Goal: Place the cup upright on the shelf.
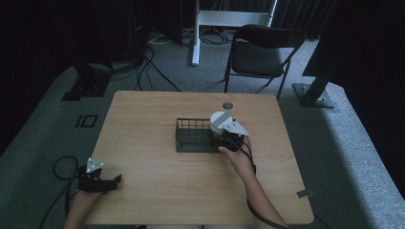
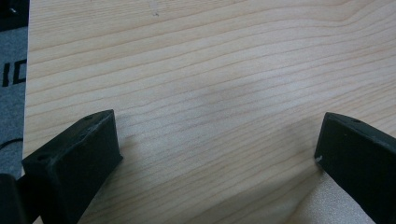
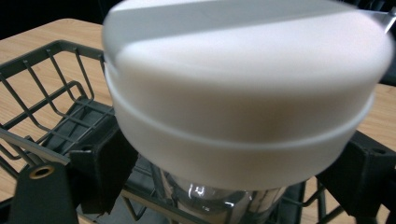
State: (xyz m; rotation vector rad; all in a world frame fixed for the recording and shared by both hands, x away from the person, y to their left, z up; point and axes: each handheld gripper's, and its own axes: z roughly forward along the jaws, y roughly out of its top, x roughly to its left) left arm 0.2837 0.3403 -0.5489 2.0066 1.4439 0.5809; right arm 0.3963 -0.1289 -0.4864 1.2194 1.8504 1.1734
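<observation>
Placement of a white-lidded jar (image 3: 243,93) into the black wire basket (image 1: 188,136) is judged to be the work in hand, and it appears well advanced but not finished. The jar is seen in the right gripper view with its broad white lid close to the camera and a clear glass body below it; it is held upright at the right end of the basket, with the wire rim beside and beneath it. Whether its base already rests on the basket floor cannot be told. The right gripper (image 1: 228,138) is clamped on the jar, its two black jaws standing against the jar's sides just under the lid. What is judged to remain is the setting down, the release of the jaws, and the withdrawal of the hand.

The basket stands near the middle of the wooden table (image 1: 143,114) and holds nothing else that can be made out. The left gripper (image 1: 102,183) is kept well apart at the near left corner of the table, its jaws spread wide over bare wood and holding nothing. A folding chair (image 1: 260,52) stands beyond the table's far edge.
</observation>
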